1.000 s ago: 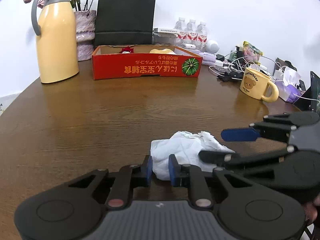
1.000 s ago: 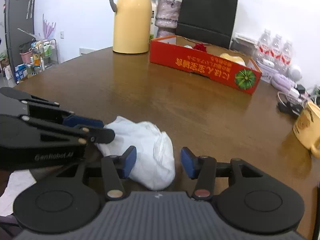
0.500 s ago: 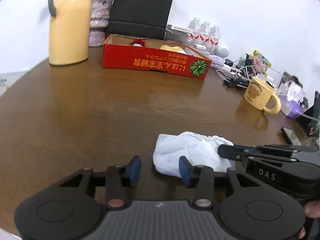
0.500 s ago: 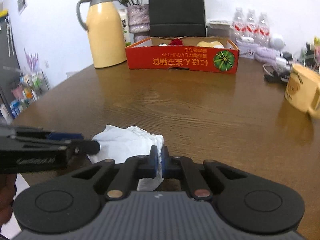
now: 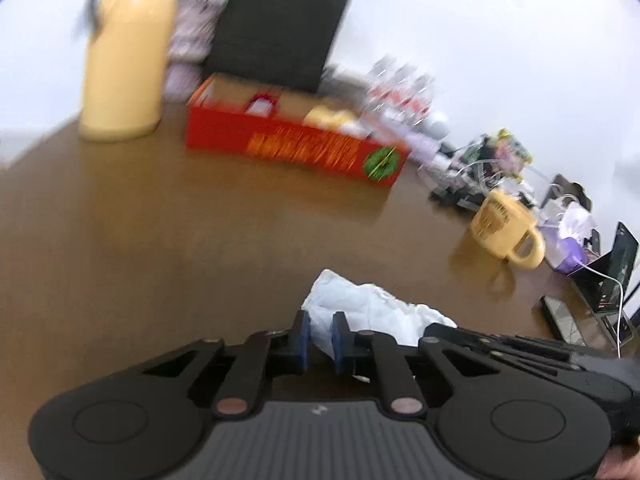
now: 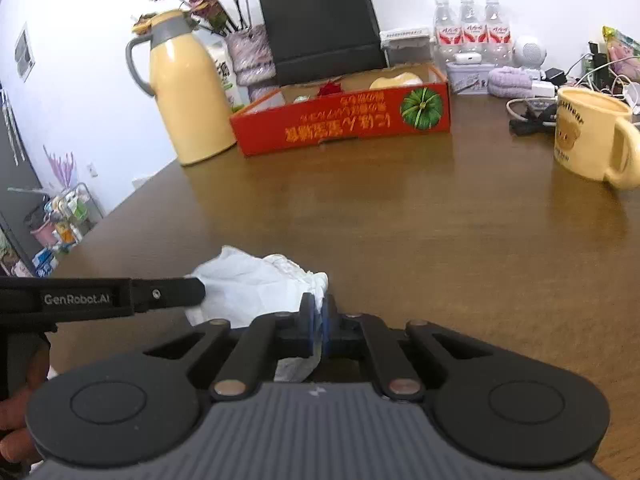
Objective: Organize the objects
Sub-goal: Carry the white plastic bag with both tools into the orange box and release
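The left tool [image 5: 319, 339] was found with its blue pads closed on one end of the white cloth [image 5: 362, 316], a fold of fabric pinched between them. The right tool [image 6: 319, 326] was likewise clamped on the opposite end of the same cloth [image 6: 256, 286], pads nearly together with fabric in the gap. The cloth was bunched and crumpled between the two tools, at the near edge of the brown wooden bench [image 6: 400, 208]; whether it rested on the surface or was raised just off it could not be determined.

The left wrist view was tilted and blurred.

Well apart from the cloth, at the far side of the bench, stood a red cardboard box [image 6: 344, 122] with an open top holding a few small items. A yellow thermos jug [image 6: 188, 92] stood upright just beside the box's left end. A black paper bag [image 6: 320, 20] stood behind the box, and a yellow mug [image 6: 592, 136] sat to the right, near a tangle of cables.
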Demonstrator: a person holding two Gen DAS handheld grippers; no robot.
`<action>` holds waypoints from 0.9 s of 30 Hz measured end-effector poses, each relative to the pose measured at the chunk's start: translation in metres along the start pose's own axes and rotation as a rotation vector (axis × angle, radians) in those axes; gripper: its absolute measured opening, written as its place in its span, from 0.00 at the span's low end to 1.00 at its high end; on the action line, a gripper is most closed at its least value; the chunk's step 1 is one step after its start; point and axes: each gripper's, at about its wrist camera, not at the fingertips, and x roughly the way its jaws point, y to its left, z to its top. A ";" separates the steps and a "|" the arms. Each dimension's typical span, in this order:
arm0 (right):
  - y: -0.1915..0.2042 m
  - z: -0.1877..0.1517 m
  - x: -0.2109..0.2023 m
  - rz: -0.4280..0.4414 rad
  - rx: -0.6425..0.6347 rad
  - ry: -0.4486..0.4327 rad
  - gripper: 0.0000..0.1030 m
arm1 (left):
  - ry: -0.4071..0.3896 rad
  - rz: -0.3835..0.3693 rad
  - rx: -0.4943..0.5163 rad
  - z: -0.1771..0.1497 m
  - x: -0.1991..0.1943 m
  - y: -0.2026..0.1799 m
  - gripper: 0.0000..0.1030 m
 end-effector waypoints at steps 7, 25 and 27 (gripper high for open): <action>-0.006 0.111 0.028 -0.046 -0.092 -0.170 0.04 | -0.184 -0.031 0.130 0.133 0.052 -0.011 0.10; -0.045 0.290 0.338 -0.114 -0.186 0.209 0.21 | 0.124 0.164 0.150 0.255 0.294 0.076 0.44; -0.047 0.290 0.332 -0.103 -0.170 0.201 0.66 | 0.121 0.143 0.099 0.254 0.291 0.080 0.44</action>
